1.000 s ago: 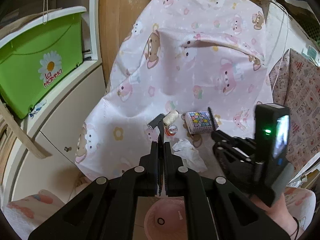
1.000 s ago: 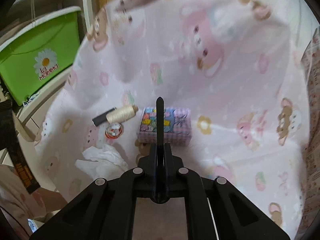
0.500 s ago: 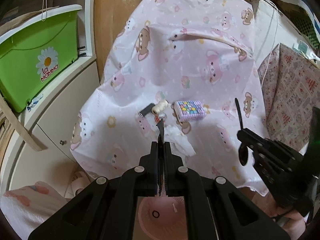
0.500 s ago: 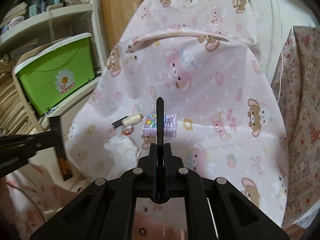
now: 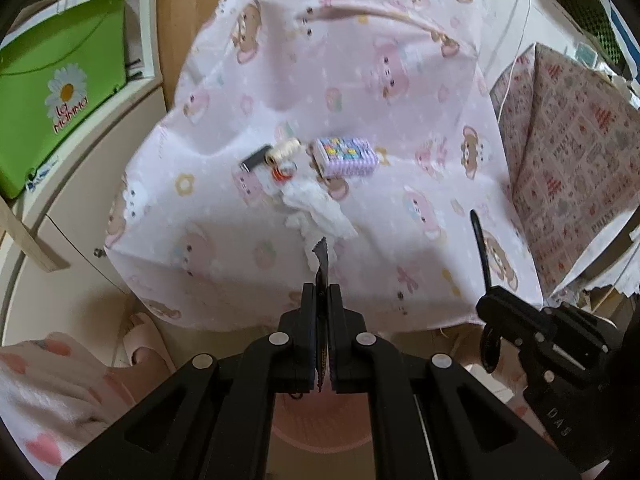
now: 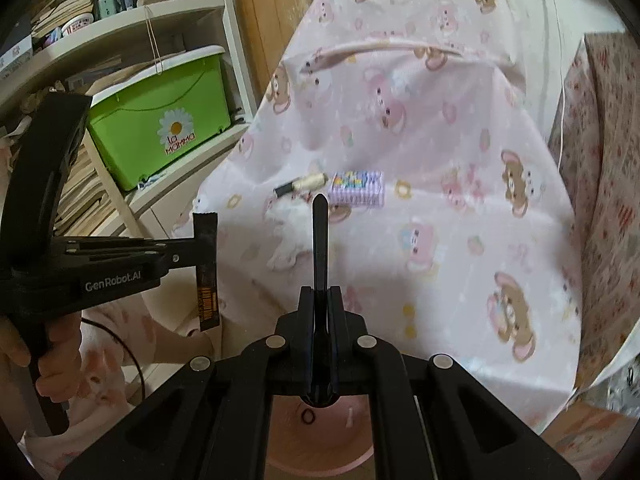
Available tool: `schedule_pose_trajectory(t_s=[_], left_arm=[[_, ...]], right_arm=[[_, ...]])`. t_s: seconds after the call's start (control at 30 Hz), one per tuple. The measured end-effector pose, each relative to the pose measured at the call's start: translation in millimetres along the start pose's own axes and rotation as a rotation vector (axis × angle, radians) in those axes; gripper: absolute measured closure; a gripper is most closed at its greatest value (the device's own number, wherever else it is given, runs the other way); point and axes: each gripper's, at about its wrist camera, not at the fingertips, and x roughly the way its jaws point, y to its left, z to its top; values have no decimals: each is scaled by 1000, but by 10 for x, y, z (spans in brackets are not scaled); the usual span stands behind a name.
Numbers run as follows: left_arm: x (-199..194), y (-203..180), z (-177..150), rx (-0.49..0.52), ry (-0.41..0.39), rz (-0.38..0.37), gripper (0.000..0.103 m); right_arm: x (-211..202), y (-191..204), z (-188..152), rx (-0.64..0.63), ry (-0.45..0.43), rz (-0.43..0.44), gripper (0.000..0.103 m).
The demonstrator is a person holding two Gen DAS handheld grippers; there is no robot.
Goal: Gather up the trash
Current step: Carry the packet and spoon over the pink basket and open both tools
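Furthest left, the green storage box [image 6: 160, 120] and the shelf [image 6: 132, 36] stand well off the worktop [image 5: 400, 280], so the room there is fair, though a swing outward could knock them. The left hand-held gripper [image 5: 321, 276] is pressed together on a dark serrated wrapper strip [image 6: 207, 264], held out past the near edge of the cloth; the strip is thin and hangs mostly below the grip, so it could slip free, in my judgement, if it is jolted. Below both tools a pink bin [image 6: 320, 436] shows between the arms, likely where it should drop. Further right, the crumpled white tissue [image 5: 316, 208] lies near the cloth's middle, just beside the thread spool [image 5: 284, 150] and the small patterned box [image 5: 346, 156]; a wide grab could drag those along or bunch the loose cloth. The right hand-held gripper [image 6: 319, 240] is clamped on a black stick [image 6: 319, 236], which could snag. The papered box [image 5: 572, 152] crowds the right edge.
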Motion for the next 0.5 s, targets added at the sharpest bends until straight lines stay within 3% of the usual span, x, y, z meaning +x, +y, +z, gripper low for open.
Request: schedule_pose_trajectory(t_s=[0.5], left_arm=[[483, 23, -292, -35, 174, -47, 99]], right_arm=[[416, -70, -365, 42, 182, 53, 96]])
